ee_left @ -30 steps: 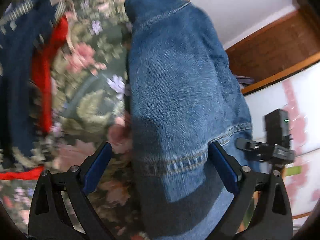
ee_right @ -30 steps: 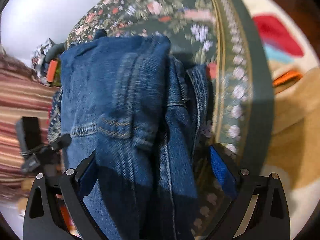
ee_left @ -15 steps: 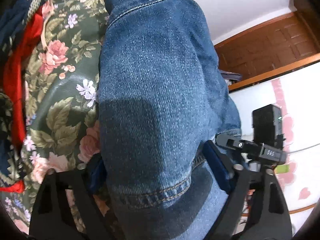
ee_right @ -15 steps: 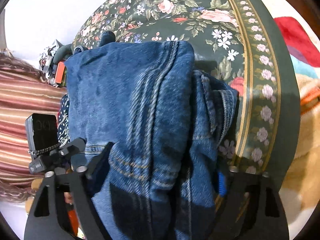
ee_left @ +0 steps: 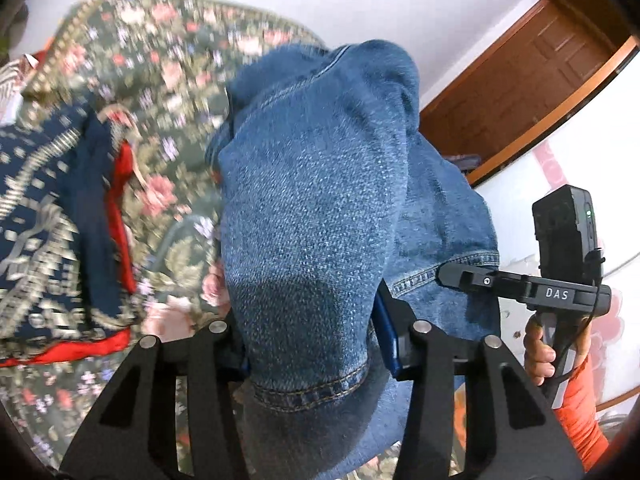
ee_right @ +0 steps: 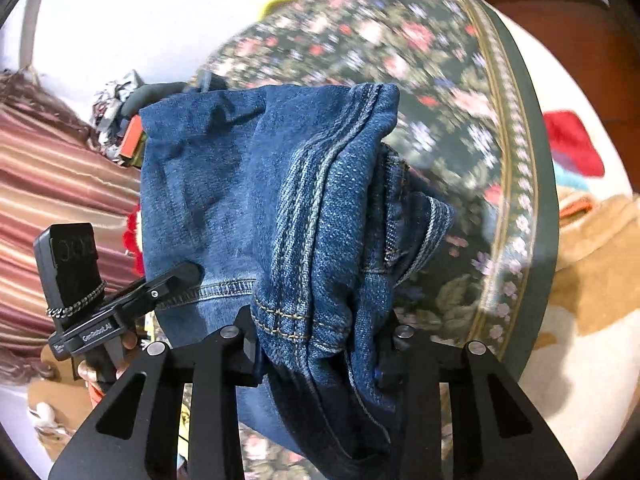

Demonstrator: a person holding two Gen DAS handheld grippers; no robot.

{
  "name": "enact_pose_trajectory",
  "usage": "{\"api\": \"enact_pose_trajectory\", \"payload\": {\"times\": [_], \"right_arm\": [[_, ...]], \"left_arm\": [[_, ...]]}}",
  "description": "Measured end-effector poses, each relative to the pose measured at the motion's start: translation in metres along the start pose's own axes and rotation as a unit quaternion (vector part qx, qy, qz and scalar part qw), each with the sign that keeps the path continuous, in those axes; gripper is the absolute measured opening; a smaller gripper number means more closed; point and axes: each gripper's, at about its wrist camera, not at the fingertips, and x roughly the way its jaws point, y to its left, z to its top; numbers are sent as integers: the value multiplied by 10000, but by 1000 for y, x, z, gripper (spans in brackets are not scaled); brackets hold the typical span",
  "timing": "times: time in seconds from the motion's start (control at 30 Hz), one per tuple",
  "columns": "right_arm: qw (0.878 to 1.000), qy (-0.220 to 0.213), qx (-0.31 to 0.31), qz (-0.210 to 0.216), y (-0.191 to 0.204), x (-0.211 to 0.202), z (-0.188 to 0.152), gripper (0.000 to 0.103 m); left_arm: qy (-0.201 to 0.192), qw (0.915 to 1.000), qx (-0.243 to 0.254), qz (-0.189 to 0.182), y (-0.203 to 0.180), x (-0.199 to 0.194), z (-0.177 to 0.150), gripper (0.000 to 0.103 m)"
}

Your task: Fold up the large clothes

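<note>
A pair of blue jeans (ee_left: 320, 208) hangs bunched between both grippers, lifted above the floral bedspread (ee_left: 168, 64). My left gripper (ee_left: 312, 344) is shut on a hemmed edge of the denim. My right gripper (ee_right: 320, 344) is shut on a thick seamed fold of the same jeans (ee_right: 256, 200). The right gripper (ee_left: 560, 292) shows at the right of the left wrist view. The left gripper (ee_right: 92, 320) shows at the left of the right wrist view.
A navy patterned garment with red trim (ee_left: 60, 240) lies on the bedspread to the left. The bedspread's green border (ee_right: 532, 184) runs along the bed edge, with a tan and red blanket (ee_right: 592, 240) beyond. A wooden door (ee_left: 540, 80) and striped curtain (ee_right: 48, 184) flank the bed.
Both grippers closed onto the jeans and lifted them up from the bed. The views tilted upward, showing more wall.
</note>
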Motion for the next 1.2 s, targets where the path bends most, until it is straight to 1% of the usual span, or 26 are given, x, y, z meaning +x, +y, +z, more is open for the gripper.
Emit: {"api": "enact_pose_trajectory", "payload": {"times": [0.1, 0.2, 0.37, 0.5, 0.63, 0.73, 0.77, 0.83, 0.9, 0.93, 1.0, 1.07, 1.13, 1.17, 1.2], "right_arm": [[9996, -116, -243, 61, 30, -8, 3, 33], [9982, -233, -527, 153, 63, -8, 9, 33], [9947, -321, -924, 318, 113, 7, 20, 33], [9919, -276, -1101, 566, 147, 39, 31, 33], [9903, -171, -1128, 793, 172, 81, 44, 33], [9894, -74, -1175, 852, 187, 115, 51, 33], [9894, -28, -1153, 878, 190, 127, 54, 33], [9903, 64, -1068, 886, 192, 152, 62, 33], [9923, 156, -891, 847, 189, 174, 68, 33], [9936, 225, -776, 787, 184, 189, 72, 33], [9955, 380, -617, 616, 178, 213, 77, 34], [9966, 541, -468, 410, 168, 235, 77, 36], [9976, 471, -443, 244, 159, 248, 75, 39], [9977, 426, -492, 170, 159, 250, 74, 43], [9977, 389, -550, 83, 159, 251, 73, 44]], "left_arm": [[-318, 9995, 21, -27, 5, -42, 3, 47], [-631, 9980, -17, -39, 26, -88, -1, 47], [-1055, 9943, -86, 127, 62, -136, 9, 47], [-1324, 9904, -193, 346, 98, -172, 12, 47], [-1459, 9871, -331, 570, 135, -194, 15, 47], [-1440, 9853, -435, 811, 170, -198, 25, 47], [-1439, 9848, -467, 851, 177, -197, 25, 47], [-1383, 9841, -581, 956, 202, -189, 31, 47], [-1293, 9843, -703, 975, 223, -178, 33, 47], [-1181, 9843, -876, 972, 241, -167, 35, 47], [-1007, 9835, -1101, 1020, 265, -148, 34, 48], [-975, 9816, -1218, 1097, 279, -134, 31, 53], [-1012, 9811, -1180, 1156, 289, -125, 28, 55], [-1022, 9810, -1140, 1188, 291, -122, 27, 59], [-1017, 9809, -1134, 1214, 290, -122, 25, 61]]}}
